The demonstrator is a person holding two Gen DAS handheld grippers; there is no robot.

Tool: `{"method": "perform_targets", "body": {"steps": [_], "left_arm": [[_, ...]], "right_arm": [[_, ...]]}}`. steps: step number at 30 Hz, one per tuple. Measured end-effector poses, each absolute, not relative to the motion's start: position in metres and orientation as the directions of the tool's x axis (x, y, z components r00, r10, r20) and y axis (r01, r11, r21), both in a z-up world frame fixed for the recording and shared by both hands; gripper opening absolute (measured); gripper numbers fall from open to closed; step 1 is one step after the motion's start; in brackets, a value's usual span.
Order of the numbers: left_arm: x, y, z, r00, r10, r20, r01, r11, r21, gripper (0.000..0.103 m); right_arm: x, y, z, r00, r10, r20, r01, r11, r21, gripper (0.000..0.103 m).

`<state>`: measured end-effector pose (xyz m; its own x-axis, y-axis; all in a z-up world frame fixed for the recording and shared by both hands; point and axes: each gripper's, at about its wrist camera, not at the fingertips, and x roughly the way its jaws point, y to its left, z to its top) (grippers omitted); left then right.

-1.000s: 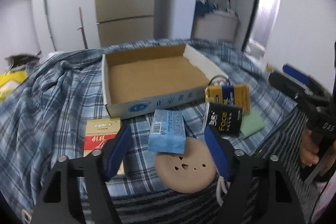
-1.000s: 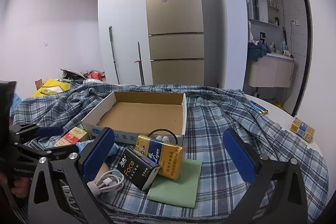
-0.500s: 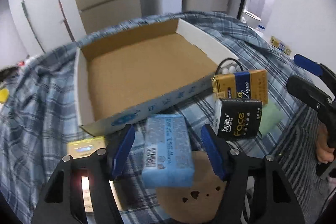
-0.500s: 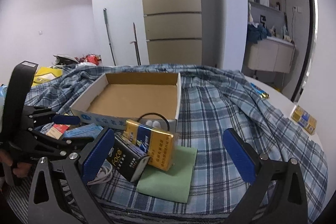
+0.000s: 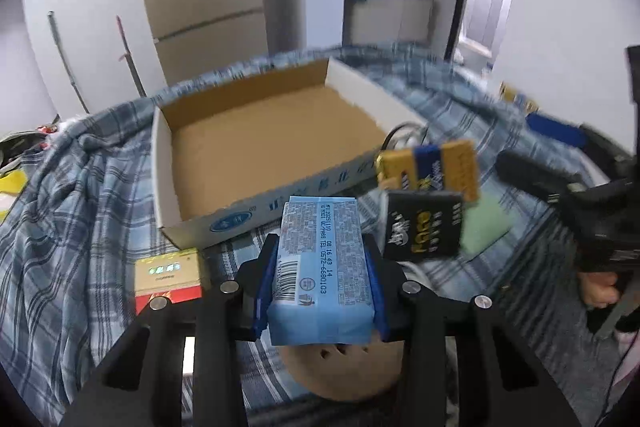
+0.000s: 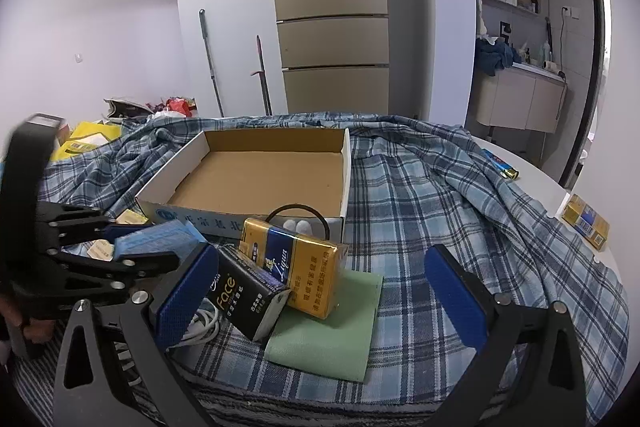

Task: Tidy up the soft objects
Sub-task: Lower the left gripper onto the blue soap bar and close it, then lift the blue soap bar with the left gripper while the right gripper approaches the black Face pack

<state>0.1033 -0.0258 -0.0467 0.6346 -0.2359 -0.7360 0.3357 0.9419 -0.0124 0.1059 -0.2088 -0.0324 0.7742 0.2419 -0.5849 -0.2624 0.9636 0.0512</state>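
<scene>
On the far left, in the left wrist view, a red and gold box (image 5: 168, 277) lies on the checked blue cloth (image 5: 80, 211), just beside the near left corner of the open cardboard box (image 5: 256, 147). To the right of it the left gripper (image 5: 320, 267) holds a light blue tissue pack (image 5: 322, 267): its jaws have just been closing and now both blue pads press on the long sides of the pack, which is lifted above a round tan disc (image 5: 340, 371) with small holes. The pack is near the front wall of the cardboard box and not inside it; the floor of the box is bare brown card. Further right, a black tissue pack (image 6: 248, 297) with the word "Face" leans against a gold and blue tissue pack (image 6: 296, 267), and both rest partly on a flat green pad (image 6: 332, 327). A white cable (image 6: 200, 323) lies coiled by the black pack, and a black loop (image 6: 298, 213) stands just behind the gold pack, close to the box wall. The right gripper (image 6: 320, 291) hangs over this group with its jaws wide, and nothing is between its blue pads; the left pad is close to the black pack, but whether it touches it cannot be told. On the far right, where the cloth ends on the white table (image 6: 560, 187), a small blue and gold battery (image 6: 500, 165) and another gold pack (image 6: 586, 221) lie well apart from the rest.
</scene>
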Motion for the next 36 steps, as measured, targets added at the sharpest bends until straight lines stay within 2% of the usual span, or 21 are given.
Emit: {"method": "perform_targets", "body": {"steps": [5, 10, 12, 15, 18, 19, 21, 23, 27, 32, 36], "left_arm": [[0.068, -0.026, -0.03, 0.75, -0.155, -0.643, 0.258, 0.964, 0.068, 0.041], [0.044, -0.009, -0.021, 0.827, -0.17, -0.536, 0.212, 0.977, 0.018, 0.041], [0.038, -0.008, -0.017, 0.854, -0.17, -0.492, 0.215, 0.976, 0.036, 0.041], [0.036, -0.007, -0.01, 0.874, -0.155, -0.461, 0.195, 0.98, 0.042, 0.041], [0.041, -0.002, 0.001, 0.887, -0.174, -0.427, 0.185, 0.983, -0.016, 0.041], [0.04, 0.003, 0.007, 0.907, -0.2, -0.372, 0.195, 0.979, -0.049, 0.041], [0.04, 0.005, 0.012, 0.929, -0.194, -0.315, 0.186, 0.981, -0.056, 0.041], [0.043, 0.008, 0.014, 0.936, -0.178, -0.303, 0.164, 0.984, -0.074, 0.041], [0.041, 0.011, 0.002, 0.95, -0.126, -0.286, 0.113, 0.992, -0.06, 0.041], [0.05, 0.015, -0.01, 0.94, -0.089, -0.33, 0.074, 0.996, -0.059, 0.041], [0.051, 0.016, -0.013, 0.938, -0.084, -0.336, 0.069, 0.996, -0.058, 0.041]], "right_arm": [[0.104, -0.21, -0.031, 0.776, 0.248, -0.58, -0.268, 0.962, 0.052, 0.103], [0.094, -0.22, -0.018, 0.78, 0.243, -0.577, -0.229, 0.969, 0.099, 0.103], [0.093, -0.223, -0.01, 0.762, 0.275, -0.586, -0.245, 0.96, 0.133, 0.102], [0.09, -0.224, 0.004, 0.769, 0.246, -0.591, -0.227, 0.968, 0.108, 0.101], [0.09, -0.22, 0.014, 0.765, 0.242, -0.597, -0.244, 0.967, 0.079, 0.097], [0.091, -0.217, 0.017, 0.755, 0.241, -0.61, -0.241, 0.967, 0.083, 0.094], [0.095, -0.215, 0.018, 0.716, 0.26, -0.648, -0.229, 0.964, 0.134, 0.089], [0.096, -0.208, 0.017, 0.665, 0.327, -0.672, -0.264, 0.944, 0.198, 0.087], [0.105, -0.187, 0.001, 0.595, 0.348, -0.724, -0.284, 0.934, 0.216, 0.087], [0.129, -0.176, -0.045, 0.369, 0.463, -0.806, -0.235, 0.885, 0.401, 0.087], [0.14, -0.163, -0.064, 0.349, 0.401, -0.847, -0.168, 0.916, 0.365, 0.085]]}}
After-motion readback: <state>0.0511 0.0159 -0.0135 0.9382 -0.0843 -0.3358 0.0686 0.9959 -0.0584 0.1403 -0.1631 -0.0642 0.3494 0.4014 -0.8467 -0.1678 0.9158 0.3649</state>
